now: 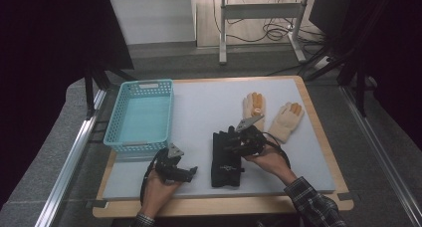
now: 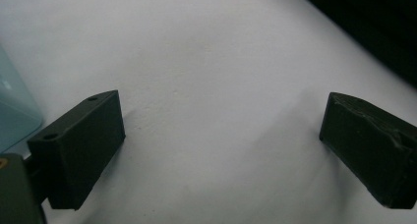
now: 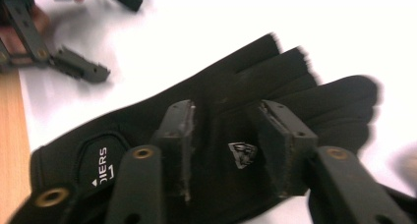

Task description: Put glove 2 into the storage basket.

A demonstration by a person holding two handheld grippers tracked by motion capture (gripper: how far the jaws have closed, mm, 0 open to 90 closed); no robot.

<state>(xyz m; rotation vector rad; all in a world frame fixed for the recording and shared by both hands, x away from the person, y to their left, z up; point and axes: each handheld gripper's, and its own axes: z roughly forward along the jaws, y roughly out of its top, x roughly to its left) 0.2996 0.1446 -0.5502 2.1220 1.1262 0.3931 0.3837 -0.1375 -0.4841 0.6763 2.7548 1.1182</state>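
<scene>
Beside the black glove (image 1: 225, 157), two cream gloves (image 1: 271, 115), teal basket (image 1: 142, 115).

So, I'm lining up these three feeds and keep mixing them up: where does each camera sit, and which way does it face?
High view: fixed above the person's side, looking forward and down on the table; both forearms, left gripper, right gripper.
Left gripper view: rides the left gripper, looking down at the bare mat between wide-open jaws, blue basket at its edge.
Right gripper view: rides the right gripper, jaws open over the black glove.
Shared: high and right gripper views both show the black glove and the left gripper.
</scene>
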